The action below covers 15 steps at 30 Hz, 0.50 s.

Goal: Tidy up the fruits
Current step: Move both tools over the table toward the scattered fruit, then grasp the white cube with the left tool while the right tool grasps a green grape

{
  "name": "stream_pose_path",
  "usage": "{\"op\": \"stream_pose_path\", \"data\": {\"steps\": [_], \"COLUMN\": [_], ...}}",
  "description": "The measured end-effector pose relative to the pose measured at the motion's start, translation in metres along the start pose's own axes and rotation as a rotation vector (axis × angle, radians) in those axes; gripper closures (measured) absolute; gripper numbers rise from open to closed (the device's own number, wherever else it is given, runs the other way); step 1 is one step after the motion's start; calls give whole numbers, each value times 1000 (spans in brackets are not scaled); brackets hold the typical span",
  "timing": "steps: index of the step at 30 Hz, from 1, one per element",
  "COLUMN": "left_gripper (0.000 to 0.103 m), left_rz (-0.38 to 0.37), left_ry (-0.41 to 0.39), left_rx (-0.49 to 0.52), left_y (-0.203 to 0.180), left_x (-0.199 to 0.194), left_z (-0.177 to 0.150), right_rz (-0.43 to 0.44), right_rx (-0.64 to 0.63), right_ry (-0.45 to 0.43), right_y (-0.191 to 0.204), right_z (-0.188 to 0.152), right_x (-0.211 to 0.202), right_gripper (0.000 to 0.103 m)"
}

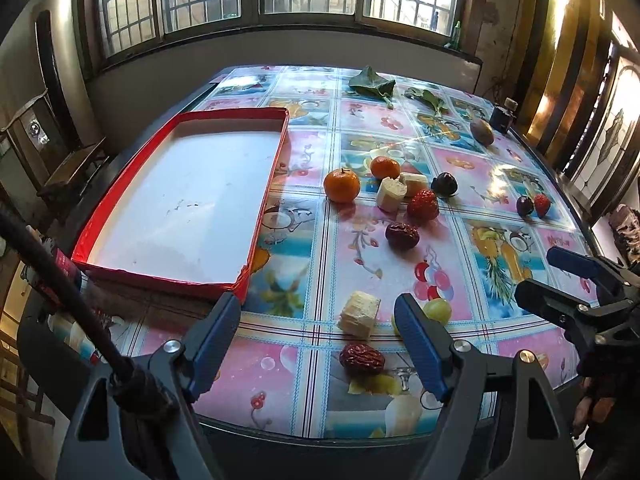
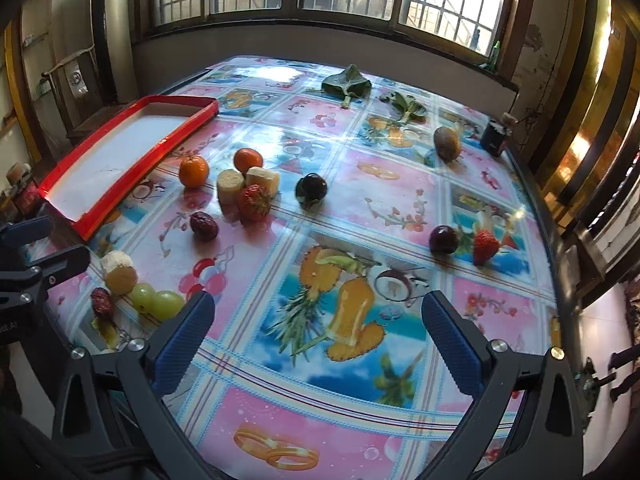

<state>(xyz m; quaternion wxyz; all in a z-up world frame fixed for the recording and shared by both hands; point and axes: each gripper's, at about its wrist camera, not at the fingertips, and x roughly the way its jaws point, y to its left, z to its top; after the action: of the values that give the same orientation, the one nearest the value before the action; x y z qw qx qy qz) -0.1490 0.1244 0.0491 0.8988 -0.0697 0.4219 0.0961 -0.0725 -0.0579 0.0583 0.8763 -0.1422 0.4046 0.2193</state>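
Observation:
A red tray [image 1: 276, 148] with a white floor lies on the left of the table; it also shows in the right wrist view [image 2: 120, 196]. Fruits are scattered to its right: two tangerines [image 1: 341, 186], banana pieces [image 1: 391, 194], a strawberry [image 1: 423, 205], red dates [image 1: 402, 235], a dark plum [image 1: 444, 184], green grapes [image 1: 437, 309] and a kiwi [image 1: 481, 132]. My left gripper [image 1: 318, 340] is open and empty above a banana piece [image 1: 359, 314] and a date [image 1: 362, 359]. My right gripper [image 2: 316, 340] is open and empty over the tablecloth.
Two leafy greens [image 1: 371, 84] lie at the far edge. A small dark bottle [image 1: 503, 116] stands at the far right corner. A plum [image 2: 444, 239] and a strawberry [image 2: 485, 246] sit at the right. A wooden chair [image 1: 68, 168] stands left of the table.

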Motion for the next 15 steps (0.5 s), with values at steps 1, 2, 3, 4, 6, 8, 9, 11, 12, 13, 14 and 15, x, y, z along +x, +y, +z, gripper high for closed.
{"op": "stream_pose_path", "data": {"steps": [1, 2, 3, 4, 6, 8, 9, 11, 12, 13, 14, 15], "left_gripper": [23, 23, 23, 23, 23, 23, 23, 23, 23, 23, 23, 23], "left_rz": [-2, -4, -5, -8, -18, -38, -42, -41, -41, -43, -49, -55], "left_ry": [3, 8, 12, 17, 32, 51, 55, 62, 64, 66, 67, 68], "left_rx": [1, 3, 4, 7, 11, 21, 26, 41, 44, 44, 42, 42], "left_y": [1, 2, 2, 3, 2, 1, 0, -2, -3, -2, -2, -2], "left_x": [1, 2, 3, 4, 8, 11, 13, 16, 17, 19, 22, 24], "left_z": [0, -1, -2, -3, -5, -8, -10, -12, -12, -12, -11, -10], "right_rz": [74, 159, 237, 286, 322, 352, 374, 390, 395, 409, 413, 403], "right_rx": [25, 54, 78, 93, 85, 59, 45, 10, -4, -15, -26, -45], "right_ry": [5, 6, -1, -11, -19, -15, -15, -19, -15, -3, 9, 15], "right_y": [-3, -6, -9, -11, -7, 1, 5, 14, 19, 24, 28, 33], "right_z": [-1, -3, -5, -7, -10, -12, -12, -13, -13, -13, -13, -13], "right_x": [2, 3, 4, 4, 5, 5, 5, 3, 4, 5, 8, 9], "right_gripper": [0, 0, 0, 0, 0, 3, 5, 24, 30, 40, 47, 47]}}
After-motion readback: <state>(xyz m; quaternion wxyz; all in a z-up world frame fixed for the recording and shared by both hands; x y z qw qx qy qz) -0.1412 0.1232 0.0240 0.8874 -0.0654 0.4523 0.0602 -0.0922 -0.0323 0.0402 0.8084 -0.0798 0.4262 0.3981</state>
